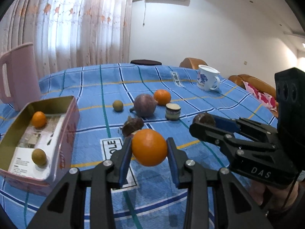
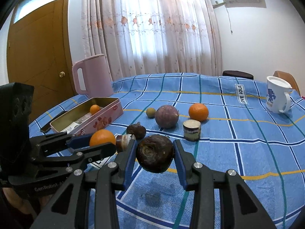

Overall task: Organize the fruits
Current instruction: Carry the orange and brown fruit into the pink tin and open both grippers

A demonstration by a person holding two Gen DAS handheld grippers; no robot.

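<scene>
Left gripper [image 1: 149, 147] of black plastic with blue pads: pinching a round bright orange [image 1: 149, 147], lifted clear of the blue checked tablecloth [image 1: 200, 162], just right of the open pink rectangular tin [image 1: 64, 133]. Right gripper [image 2: 154, 153], same build: clamped on a dark brown, rough-skinned round bulb-like fruit [image 2: 154, 153], also off the cloth, further right of the tin, beside the left gripper.

Inside the tin: a small orange [image 1: 38, 119] at the far end, a small tan-green round fruit [image 1: 39, 156] at the near end, both on a white printed paper lining.

On the cloth right of the tin: a second small tan-green ball [image 1: 117, 106], a large dull purple round fruit [image 1: 144, 105], another orange [image 1: 162, 97] behind it, a short cut cylinder with pale top [image 1: 173, 111], and two dark brown lumpy pieces [image 2: 136, 131] near the held orange.

Behind the tin: a pink plastic jug with handle [image 2: 93, 76]. Far right of the tin: a white enamel mug with blue flower print [image 2: 276, 97].
</scene>
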